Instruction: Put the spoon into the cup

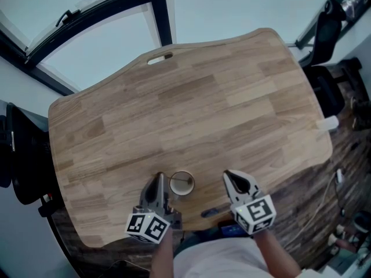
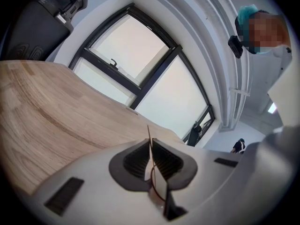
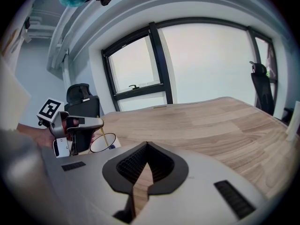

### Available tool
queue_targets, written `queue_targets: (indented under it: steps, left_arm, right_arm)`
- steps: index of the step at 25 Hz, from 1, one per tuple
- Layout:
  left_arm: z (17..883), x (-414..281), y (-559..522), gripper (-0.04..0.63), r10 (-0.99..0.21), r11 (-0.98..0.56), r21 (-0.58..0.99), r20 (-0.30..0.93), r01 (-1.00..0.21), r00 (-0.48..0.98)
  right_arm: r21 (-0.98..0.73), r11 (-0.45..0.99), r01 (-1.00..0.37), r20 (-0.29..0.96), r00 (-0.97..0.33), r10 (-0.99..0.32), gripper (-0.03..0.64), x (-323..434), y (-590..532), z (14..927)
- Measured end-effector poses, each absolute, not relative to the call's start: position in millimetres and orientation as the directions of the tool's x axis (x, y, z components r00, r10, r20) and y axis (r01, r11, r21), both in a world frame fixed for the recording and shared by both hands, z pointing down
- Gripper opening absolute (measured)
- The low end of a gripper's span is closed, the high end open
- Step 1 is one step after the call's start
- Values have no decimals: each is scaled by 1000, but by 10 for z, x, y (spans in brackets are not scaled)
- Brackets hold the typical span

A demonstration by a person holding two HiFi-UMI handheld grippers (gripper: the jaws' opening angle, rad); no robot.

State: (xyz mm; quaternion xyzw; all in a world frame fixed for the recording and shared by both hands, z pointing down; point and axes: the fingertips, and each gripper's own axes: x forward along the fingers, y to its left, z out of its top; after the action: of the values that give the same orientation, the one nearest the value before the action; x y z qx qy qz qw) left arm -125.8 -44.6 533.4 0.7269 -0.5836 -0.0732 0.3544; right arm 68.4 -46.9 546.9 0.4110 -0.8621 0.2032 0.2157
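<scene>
The cup (image 1: 181, 183) stood near the table's (image 1: 203, 109) front edge, just in front of the person. It was a small, clear glass whose rim showed as a thin ring, with the pale wood visible through its wall.

The left gripper (image 1: 159, 177) was right against the cup's left side. Its jaws were closed on the spoon (image 3: 104, 137), a very thin, golden-looking piece. From the left gripper view it appeared as a fine line standing up between the ribbed pads. From the right gripper view it slanted down from the jaws across the cup's open mouth. How far it reached inside the cup could not be made out.

The right gripper (image 1: 229, 174) hung over the table to the right of the cup, apart from it. Its jaws were drawn together, with only a sliver of wood showing between them and nothing held.
</scene>
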Motion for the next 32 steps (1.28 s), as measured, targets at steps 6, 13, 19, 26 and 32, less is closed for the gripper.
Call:
queue_targets:
  steps: [6, 13, 19, 26, 32]
  left_arm:
    - [5343, -1270, -444, 3, -901, -62, 560, 325, -826, 288]
    - [5346, -1314, -412, 48, -900, -43, 527, 348, -849, 261]
    - [5262, -1333, -412, 63, -907, -34, 522, 343, -852, 246]
    - [5097, -1417, -395, 86, -924, -13, 504, 325, -864, 204]
    - [4920, -1512, -328, 85, -937, -15, 471, 301, -882, 176]
  right_arm:
    - [-174, 580, -796, 534, -571, -624, -3, 674, -469, 5430]
    - [-176, 582, -793, 534, -574, -621, -3, 658, -431, 5351]
    - [-170, 572, -803, 507, -568, -648, -3, 680, -450, 5234]
    - [-158, 593, -790, 487, -585, -649, -3, 638, -410, 5049]
    - [-142, 599, -788, 438, -593, -676, -3, 606, -391, 4854]
